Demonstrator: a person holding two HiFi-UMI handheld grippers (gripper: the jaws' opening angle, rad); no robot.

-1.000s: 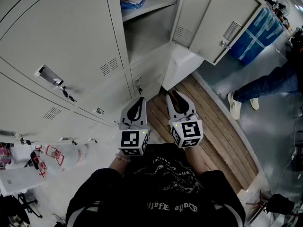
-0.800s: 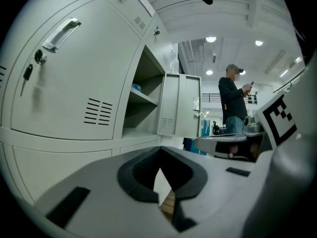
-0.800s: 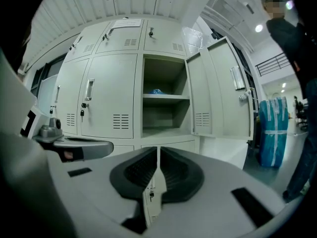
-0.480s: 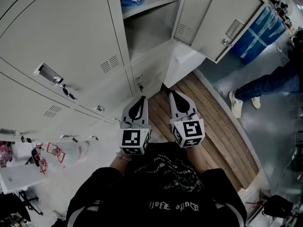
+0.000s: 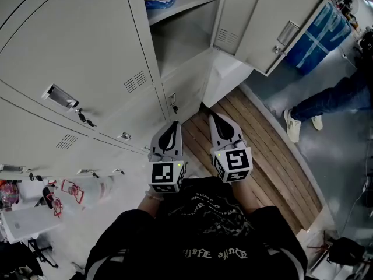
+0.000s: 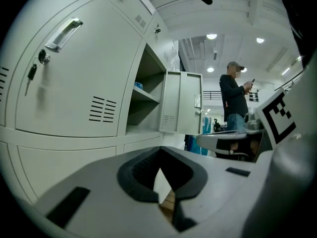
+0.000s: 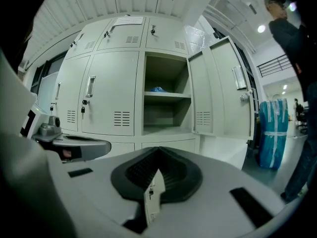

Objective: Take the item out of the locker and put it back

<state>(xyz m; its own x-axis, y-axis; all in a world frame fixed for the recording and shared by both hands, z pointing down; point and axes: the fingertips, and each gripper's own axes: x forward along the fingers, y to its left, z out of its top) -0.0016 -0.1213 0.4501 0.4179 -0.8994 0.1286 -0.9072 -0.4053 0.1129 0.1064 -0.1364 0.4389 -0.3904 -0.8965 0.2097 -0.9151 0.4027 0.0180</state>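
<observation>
I look steeply down past my own dark shirt (image 5: 204, 238) at a bank of grey lockers. One locker (image 5: 185, 45) stands open, its door (image 5: 265, 22) swung out to its right. The item, a blue packet (image 5: 161, 0), lies on the shelf (image 5: 189, 6) inside the open locker, toward the locker's left wall, and nothing touches it.

My left gripper (image 5: 173, 125) and right gripper (image 5: 214, 117) are side by side low in front of the open locker, both pointing toward its foot and well apart from the packet. The left fingers (image 6: 133, 185) are closed tip to tip with nothing held between them. The right fingers (image 7: 127, 181) are closed the same way and also hold nothing.

To the left of the open locker are closed lockers (image 5: 76, 51) with metal handles. Keys (image 5: 83, 118) hang in one of their locks. A strip of wooden floor (image 5: 259, 153) runs out from the foot of the open locker. Just beyond the locker's open door stands a blue wrapped bundle (image 5: 317, 37). Farther out on that same side a person (image 5: 326, 98) in jeans and pale shoes stands on the grey floor.
</observation>
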